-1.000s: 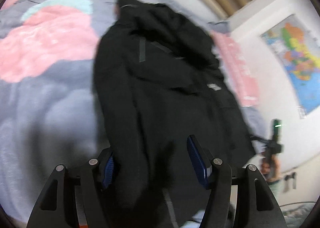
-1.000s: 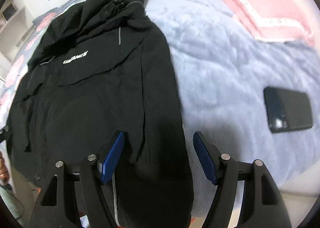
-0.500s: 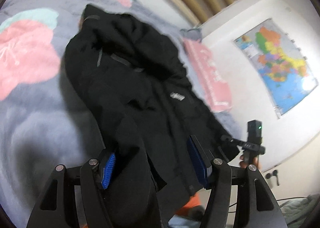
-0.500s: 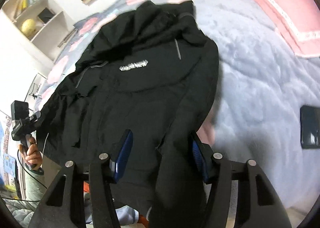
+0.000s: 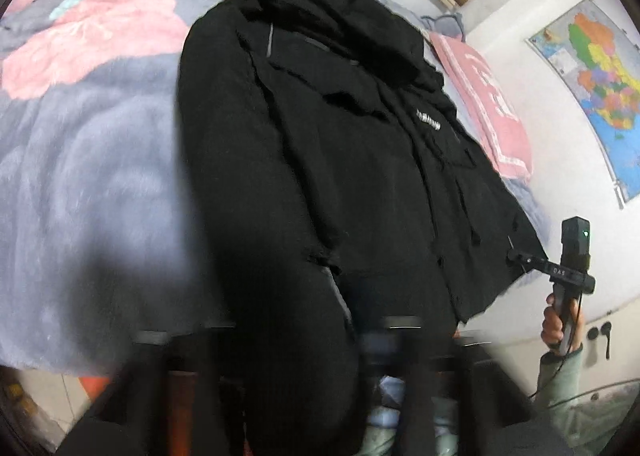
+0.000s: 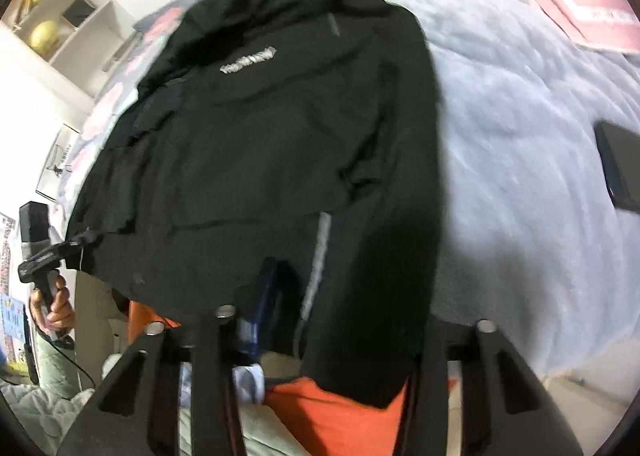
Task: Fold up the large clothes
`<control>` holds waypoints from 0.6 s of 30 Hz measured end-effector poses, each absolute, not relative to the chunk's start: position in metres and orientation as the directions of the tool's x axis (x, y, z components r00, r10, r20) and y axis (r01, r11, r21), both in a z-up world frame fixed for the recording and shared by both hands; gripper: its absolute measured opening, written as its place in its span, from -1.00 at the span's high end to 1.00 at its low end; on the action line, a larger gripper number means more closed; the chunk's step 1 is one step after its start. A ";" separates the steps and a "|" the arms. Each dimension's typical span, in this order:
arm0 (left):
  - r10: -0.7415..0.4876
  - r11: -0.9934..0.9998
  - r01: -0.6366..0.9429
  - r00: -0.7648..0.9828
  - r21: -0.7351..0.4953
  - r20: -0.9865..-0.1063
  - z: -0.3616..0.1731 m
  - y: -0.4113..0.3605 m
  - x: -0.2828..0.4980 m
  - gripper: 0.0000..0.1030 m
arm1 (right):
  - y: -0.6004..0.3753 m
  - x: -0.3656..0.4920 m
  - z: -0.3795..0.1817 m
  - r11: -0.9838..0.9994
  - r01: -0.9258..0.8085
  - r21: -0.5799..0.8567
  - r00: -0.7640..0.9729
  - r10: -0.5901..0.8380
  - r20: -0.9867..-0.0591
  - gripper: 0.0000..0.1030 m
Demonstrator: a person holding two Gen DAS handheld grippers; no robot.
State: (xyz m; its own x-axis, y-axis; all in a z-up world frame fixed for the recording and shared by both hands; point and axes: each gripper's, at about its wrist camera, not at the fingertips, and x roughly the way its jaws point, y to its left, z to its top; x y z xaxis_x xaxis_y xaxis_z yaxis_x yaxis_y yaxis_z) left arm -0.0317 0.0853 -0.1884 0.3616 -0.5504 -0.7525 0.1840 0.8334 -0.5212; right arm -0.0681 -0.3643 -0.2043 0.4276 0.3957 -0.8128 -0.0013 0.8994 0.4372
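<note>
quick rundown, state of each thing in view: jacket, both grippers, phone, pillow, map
jacket: spread on the bed, bottom edge hanging off, gripped at both lower corners
left gripper: jaws just closed on the jacket's hem
right gripper: jaws just closed on the jacket's hem
phone: flat on the blanket, screen dark
pillow: lying beside the jacket
map: hanging on the wall

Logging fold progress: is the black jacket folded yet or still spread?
Spread: the black jacket lies full length on the blanket, logo up, hood at the far end, no fold across the body.
</note>
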 end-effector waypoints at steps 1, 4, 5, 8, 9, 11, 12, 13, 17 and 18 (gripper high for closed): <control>-0.559 0.827 0.187 0.372 -0.530 -0.741 -0.184 0.084 -0.029 0.66 | -0.363 -0.067 -0.201 0.903 -0.003 0.429 0.439 0.386 -0.811 0.50; -0.563 0.824 0.233 0.445 -0.517 -0.696 -0.155 0.085 -0.030 0.69 | -0.372 -0.063 -0.180 0.888 -0.020 0.460 0.494 0.409 -0.767 0.55; -0.565 0.821 0.246 0.474 -0.515 -0.675 -0.143 0.087 -0.030 0.69 | -0.376 -0.063 -0.173 0.877 -0.023 0.480 0.509 0.423 -0.749 0.55; -0.598 0.792 0.270 0.527 -0.548 -0.604 -0.118 0.097 -0.026 0.69 | -0.386 -0.060 -0.154 0.869 -0.031 0.493 0.544 0.429 -0.721 0.55; -0.605 0.783 0.275 0.542 -0.557 -0.583 -0.112 0.101 -0.023 0.69 | -0.388 -0.058 -0.150 0.866 -0.035 0.498 0.548 0.433 -0.715 0.55; -0.620 0.766 0.289 0.568 -0.574 -0.541 -0.100 0.105 -0.016 0.69 | -0.390 -0.054 -0.142 0.859 -0.046 0.510 0.560 0.445 -0.699 0.55; -0.622 0.762 0.293 0.579 -0.578 -0.527 -0.095 0.105 -0.011 0.68 | -0.390 -0.050 -0.135 0.859 -0.053 0.509 0.571 0.444 -0.691 0.55; -0.622 0.759 0.295 0.592 -0.580 -0.513 -0.088 0.105 -0.004 0.68 | -0.389 -0.047 -0.132 0.860 -0.056 0.507 0.577 0.442 -0.687 0.55; -0.618 0.756 0.310 0.628 -0.576 -0.473 -0.066 0.104 0.019 0.68 | -0.393 -0.030 -0.105 0.864 -0.079 0.498 0.623 0.432 -0.652 0.55; -0.618 0.754 0.313 0.633 -0.577 -0.465 -0.061 0.104 0.023 0.68 | -0.395 -0.026 -0.098 0.866 -0.083 0.493 0.635 0.427 -0.644 0.56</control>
State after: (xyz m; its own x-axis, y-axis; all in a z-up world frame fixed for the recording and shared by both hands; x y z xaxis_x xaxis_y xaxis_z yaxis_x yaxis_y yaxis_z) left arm 0.0232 0.1036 -0.0607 0.6333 -0.6185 -0.4652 0.3130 0.7544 -0.5769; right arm -0.0263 -0.3948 -0.0981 0.6352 0.4270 -0.6436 -0.0828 0.8661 0.4929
